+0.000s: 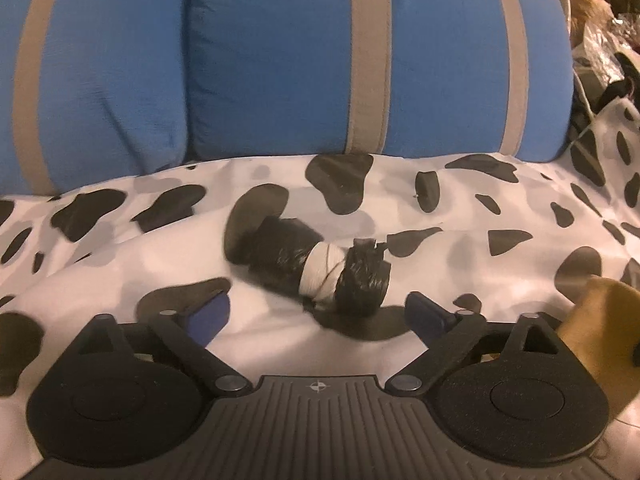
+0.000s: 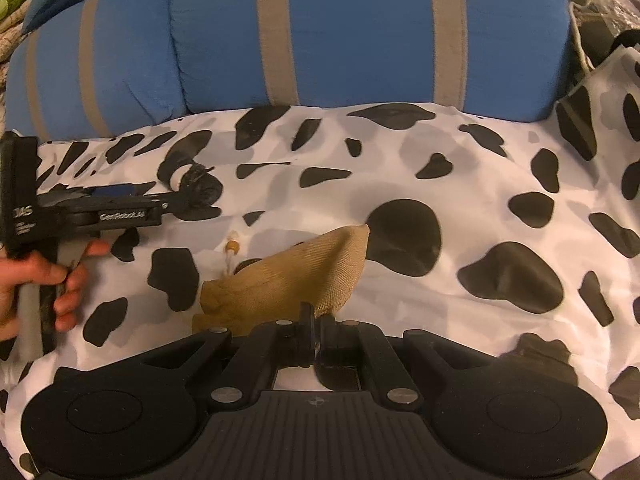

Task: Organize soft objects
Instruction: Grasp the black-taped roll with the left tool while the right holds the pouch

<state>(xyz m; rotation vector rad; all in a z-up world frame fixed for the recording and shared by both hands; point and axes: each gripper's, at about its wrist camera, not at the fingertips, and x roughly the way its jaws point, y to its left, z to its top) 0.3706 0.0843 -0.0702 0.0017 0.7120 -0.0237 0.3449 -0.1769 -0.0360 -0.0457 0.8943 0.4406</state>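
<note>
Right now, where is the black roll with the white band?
In the left wrist view the black roll lies on the cow-print sheet, between the open left hand-held gripper and the blue cushions.

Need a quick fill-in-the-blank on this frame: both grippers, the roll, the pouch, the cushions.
1. The left gripper has its jaws ____ around the black roll, pads clear of it.
2. The right gripper is shut on the ____ pouch.
3. A ____ band circles the middle of the black roll.
4. The cushions behind the spotted sheet are ____ with tan stripes.

Missing words: open; tan; white; blue
</note>
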